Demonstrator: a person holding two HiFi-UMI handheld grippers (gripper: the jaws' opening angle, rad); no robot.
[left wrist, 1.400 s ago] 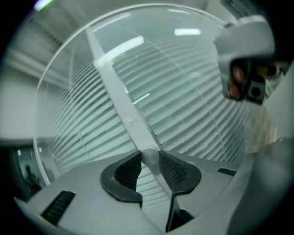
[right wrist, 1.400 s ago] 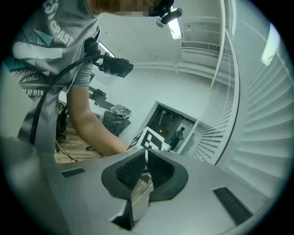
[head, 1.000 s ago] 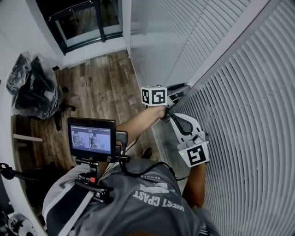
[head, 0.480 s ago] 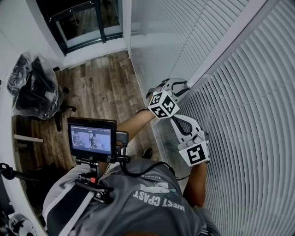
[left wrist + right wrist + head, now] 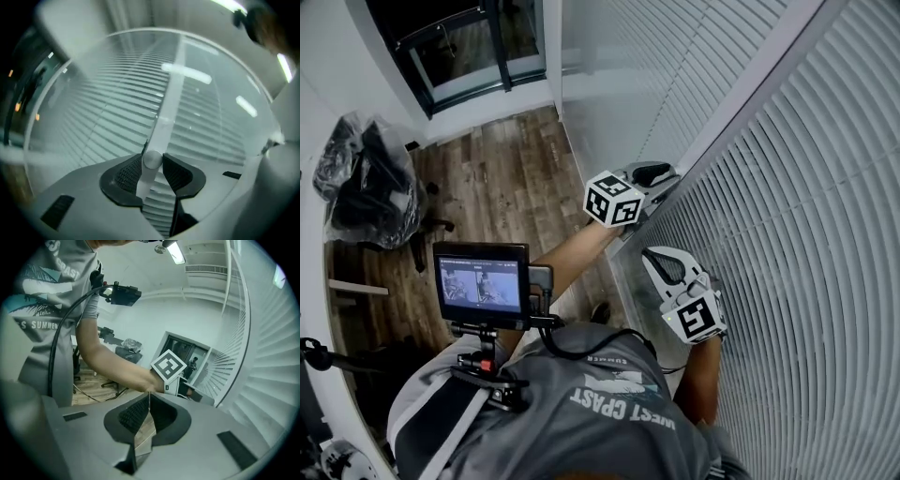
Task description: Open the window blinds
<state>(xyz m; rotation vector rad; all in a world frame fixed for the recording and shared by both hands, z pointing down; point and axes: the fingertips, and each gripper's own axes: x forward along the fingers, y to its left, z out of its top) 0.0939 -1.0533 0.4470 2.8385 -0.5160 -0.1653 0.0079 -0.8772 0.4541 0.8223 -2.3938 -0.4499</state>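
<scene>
White window blinds [image 5: 806, 234] with their slats turned flat fill the right of the head view. In the left gripper view a white tilt wand [image 5: 168, 103] hangs in front of the slats [image 5: 108, 122]. My left gripper [image 5: 152, 164] is shut on the wand's lower end, a pad pressing each side just below its round knob. In the head view that left gripper [image 5: 661, 175] is up against the blinds by the window frame post [image 5: 741, 94]. My right gripper [image 5: 654, 258] hangs below it, close to the slats; its pads [image 5: 136, 416] meet with nothing between them.
A wooden floor [image 5: 497, 178] lies to the left. Black bags on a chair [image 5: 366, 183] stand at the far left and a dark glass door [image 5: 469, 37] at the top. A small monitor [image 5: 483, 281] sits on the person's chest rig.
My left gripper has rolled back and forth at the blinds; its marker cube swung right, then returned. My right gripper has sunk a little, and a gap has opened between the two.
</scene>
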